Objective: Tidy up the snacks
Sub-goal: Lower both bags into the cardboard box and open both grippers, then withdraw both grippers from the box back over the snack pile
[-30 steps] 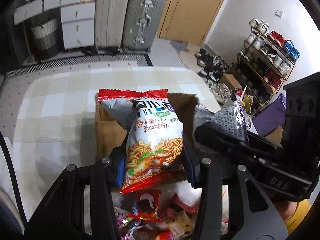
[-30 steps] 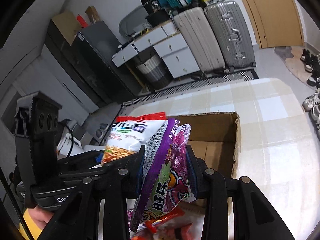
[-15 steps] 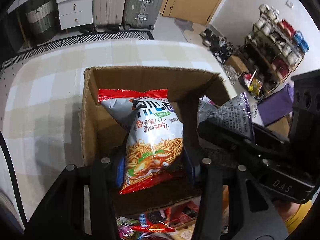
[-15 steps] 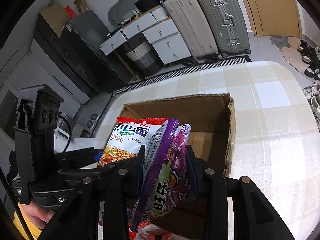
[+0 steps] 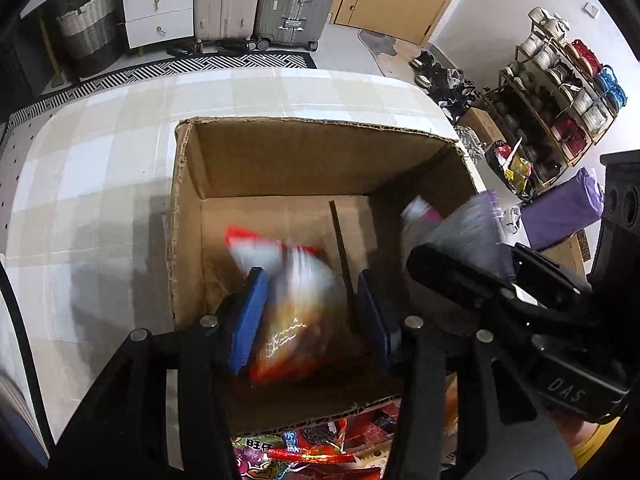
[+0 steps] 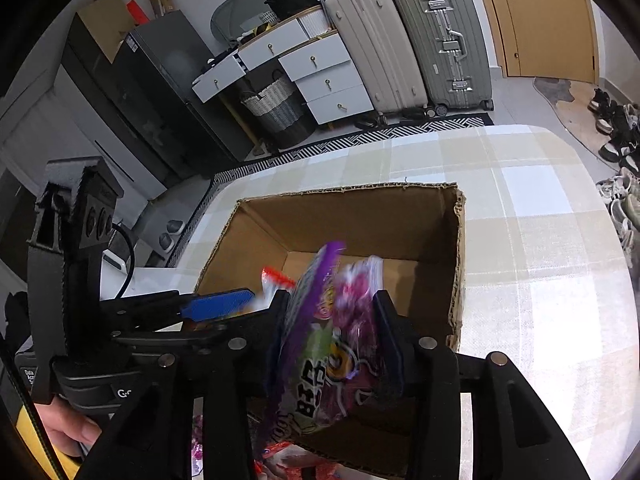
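Note:
An open cardboard box point(image 5: 312, 122) point(image 6: 348, 190) stands on the checked tablecloth point(image 5: 100, 160). My left gripper point(image 5: 310, 312) hangs over its near left part. A red and white noodle snack bag point(image 5: 296, 300) shows blurred between the blue pads point(image 5: 248, 312), slipping down into the box, with a gap at the right pad. My right gripper point(image 6: 330, 320) is over the box's near right part and its jaws are opening. The purple snack bag point(image 6: 332, 344), also blurred, is sliding down between them. Each gripper appears in the other's view: the right gripper point(image 5: 460, 276), the left gripper point(image 6: 208, 320).
Several loose snack packets point(image 5: 304, 452) point(image 6: 280, 460) lie in front of the box's near wall. A hand point(image 6: 68, 428) holds the left gripper's handle. Suitcases point(image 6: 440, 40), white drawers point(image 6: 320, 76) and a shoe rack point(image 5: 560, 92) stand beyond the table.
Both grippers have come down over the open box. The noodle bag and the purple bag, held still before, now blur and sink between the pads.

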`<action>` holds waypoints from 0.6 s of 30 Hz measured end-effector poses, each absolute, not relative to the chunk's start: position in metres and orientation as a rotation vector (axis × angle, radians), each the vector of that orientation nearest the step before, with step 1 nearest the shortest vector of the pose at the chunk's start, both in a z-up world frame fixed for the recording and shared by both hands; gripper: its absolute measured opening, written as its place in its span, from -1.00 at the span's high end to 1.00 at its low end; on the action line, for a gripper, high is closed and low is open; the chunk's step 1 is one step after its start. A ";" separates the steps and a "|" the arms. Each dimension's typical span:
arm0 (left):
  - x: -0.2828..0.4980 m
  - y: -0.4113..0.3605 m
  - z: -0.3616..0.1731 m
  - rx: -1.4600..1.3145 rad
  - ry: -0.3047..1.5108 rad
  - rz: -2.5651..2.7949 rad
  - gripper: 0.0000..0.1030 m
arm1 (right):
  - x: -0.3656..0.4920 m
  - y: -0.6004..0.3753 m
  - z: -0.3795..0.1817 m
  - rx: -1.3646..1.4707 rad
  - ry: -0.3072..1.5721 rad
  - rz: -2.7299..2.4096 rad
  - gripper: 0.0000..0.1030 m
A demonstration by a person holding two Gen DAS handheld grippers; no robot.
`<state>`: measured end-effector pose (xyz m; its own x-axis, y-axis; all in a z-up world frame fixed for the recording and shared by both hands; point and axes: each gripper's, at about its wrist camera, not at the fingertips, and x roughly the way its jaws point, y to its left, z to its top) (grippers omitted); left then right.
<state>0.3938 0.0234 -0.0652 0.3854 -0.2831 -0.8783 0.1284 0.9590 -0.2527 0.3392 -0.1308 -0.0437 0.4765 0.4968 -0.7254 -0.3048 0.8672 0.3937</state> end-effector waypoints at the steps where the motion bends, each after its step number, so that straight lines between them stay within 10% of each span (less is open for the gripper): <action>1: 0.394 0.024 -0.065 -0.158 1.146 -0.262 0.15 | 0.338 -0.130 -0.043 0.214 0.953 0.489 0.16; 18: 0.318 0.048 -0.001 -0.249 1.012 -0.216 -0.25 | 0.276 -0.156 0.007 0.198 0.821 0.458 0.16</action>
<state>0.3180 0.0478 -0.0009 0.5132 -0.2917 -0.8071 0.0629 0.9507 -0.3037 0.2763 -0.1559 0.0069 0.5908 0.4659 -0.6587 -0.3154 0.8848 0.3430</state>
